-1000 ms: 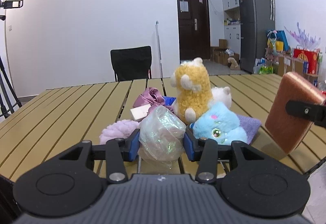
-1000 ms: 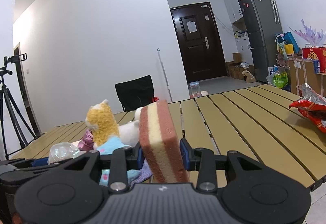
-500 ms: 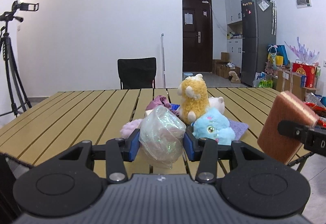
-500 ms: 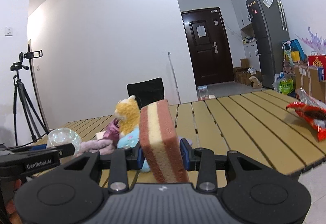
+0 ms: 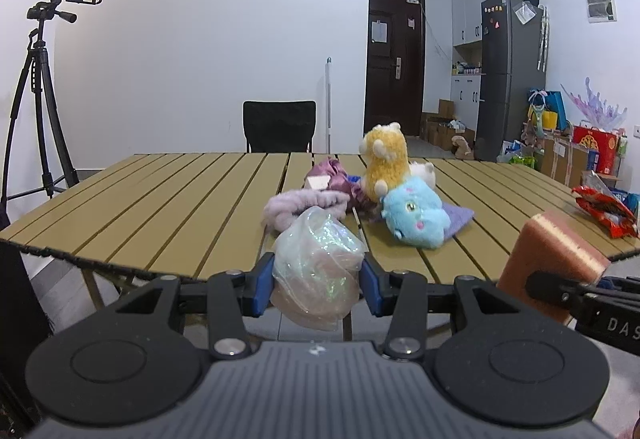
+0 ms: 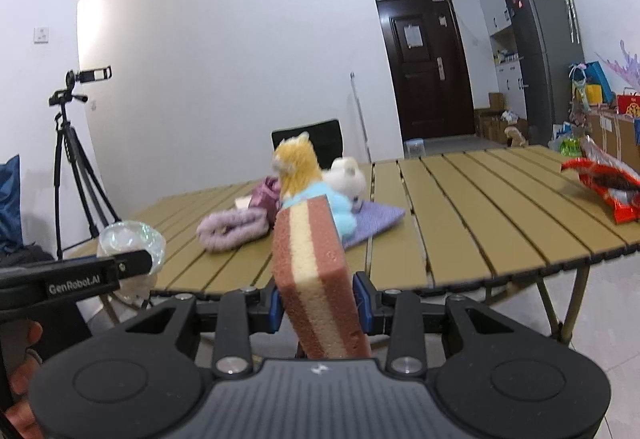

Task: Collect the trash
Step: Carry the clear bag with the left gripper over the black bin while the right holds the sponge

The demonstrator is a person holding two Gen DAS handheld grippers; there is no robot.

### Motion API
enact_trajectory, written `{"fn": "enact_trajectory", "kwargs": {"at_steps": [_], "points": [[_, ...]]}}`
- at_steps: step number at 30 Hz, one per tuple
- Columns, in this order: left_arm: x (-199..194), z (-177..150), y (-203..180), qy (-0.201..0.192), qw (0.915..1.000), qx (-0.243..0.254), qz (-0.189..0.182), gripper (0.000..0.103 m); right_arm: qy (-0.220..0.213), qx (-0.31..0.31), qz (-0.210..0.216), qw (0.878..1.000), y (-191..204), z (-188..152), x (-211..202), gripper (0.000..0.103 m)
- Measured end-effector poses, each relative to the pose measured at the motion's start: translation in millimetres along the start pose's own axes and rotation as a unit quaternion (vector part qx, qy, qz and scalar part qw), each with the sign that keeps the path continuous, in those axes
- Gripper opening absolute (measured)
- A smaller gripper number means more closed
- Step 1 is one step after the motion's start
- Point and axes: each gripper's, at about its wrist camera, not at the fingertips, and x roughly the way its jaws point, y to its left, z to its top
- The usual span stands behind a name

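Observation:
My left gripper (image 5: 316, 281) is shut on a crumpled iridescent plastic bag (image 5: 318, 271), held in the air just off the near edge of the wooden slat table (image 5: 168, 207). My right gripper (image 6: 320, 305) is shut on a brown-and-yellow sponge (image 6: 316, 279), also off the table's near edge; the sponge shows at the right of the left wrist view (image 5: 552, 259). The plastic bag shows at the left of the right wrist view (image 6: 132, 241). A red snack wrapper (image 5: 606, 215) lies at the table's right edge, also in the right wrist view (image 6: 608, 187).
On the table's middle sit a yellow plush (image 5: 386, 159), a blue plush (image 5: 414, 215), a white plush (image 6: 346, 175), a purple cloth (image 6: 376, 217), a lilac fuzzy band (image 5: 304, 205) and a pink pouch (image 5: 330, 175). A black chair (image 5: 280, 125), a tripod (image 5: 40, 95) and a fridge (image 5: 512, 75) stand beyond.
Both grippers have pulled back from over the table to beyond its near edge, each still holding its item. The plush pile now looks farther away.

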Motion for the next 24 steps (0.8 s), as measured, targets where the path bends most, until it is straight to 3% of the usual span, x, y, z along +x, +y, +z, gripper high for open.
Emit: {"fn": "enact_trajectory", "kwargs": {"at_steps": [8, 24], "points": [[-22, -24, 2, 0.024, 0.9996, 0.012, 0.0, 0.045, 0.042, -0.009, 0.007, 0.999, 15, -28, -20, 0.034], [-41, -87, 10, 0.111, 0.9933, 0.029, 0.018, 0.045, 0.129, -0.033, 0.016, 0.991, 35, -85, -36, 0.034]]}}
